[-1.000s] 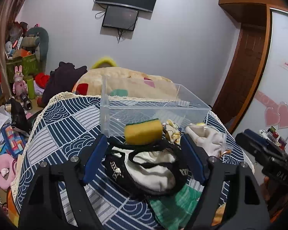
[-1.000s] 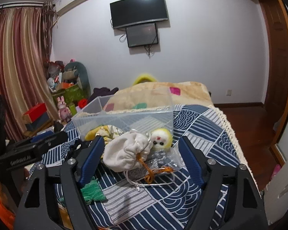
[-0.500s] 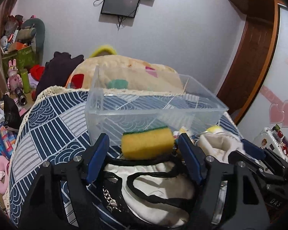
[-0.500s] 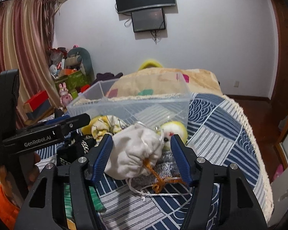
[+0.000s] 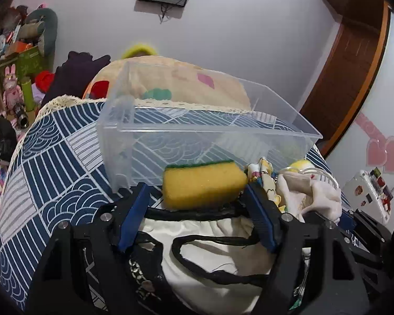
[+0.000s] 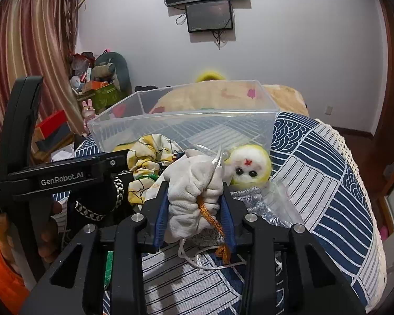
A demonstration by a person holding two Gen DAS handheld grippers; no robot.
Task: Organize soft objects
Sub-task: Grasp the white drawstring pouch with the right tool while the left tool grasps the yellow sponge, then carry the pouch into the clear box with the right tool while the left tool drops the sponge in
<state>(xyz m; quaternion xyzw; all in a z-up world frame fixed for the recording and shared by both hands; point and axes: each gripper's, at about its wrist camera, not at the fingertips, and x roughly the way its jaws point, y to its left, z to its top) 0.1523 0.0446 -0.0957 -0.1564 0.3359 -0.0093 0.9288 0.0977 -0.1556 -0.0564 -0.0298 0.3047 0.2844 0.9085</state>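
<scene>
A clear plastic bin (image 5: 197, 141) stands on the blue patterned tablecloth (image 5: 52, 170); it also shows in the right wrist view (image 6: 186, 128). In front of it lies a yellow sponge (image 5: 203, 183) with a green top. My left gripper (image 5: 197, 199) is open, its blue pads either side of the sponge, above a white bag with black straps (image 5: 210, 252). My right gripper (image 6: 194, 204) is shut on a white drawstring pouch (image 6: 191, 183) with an orange cord. A yellow-white plush face (image 6: 249, 168) and a yellow printed cloth (image 6: 147, 157) lie beside it.
A silver plastic wrapper (image 6: 265, 204) lies right of the pouch. The left gripper's body (image 6: 52, 178) crosses the right wrist view at left. A beige cushion (image 5: 176, 84) sits behind the bin. Cluttered toys and boxes (image 5: 21, 60) stand at far left.
My left gripper moved forward so its open pads flank the sponge. My right gripper moved forward and closed on the white pouch.
</scene>
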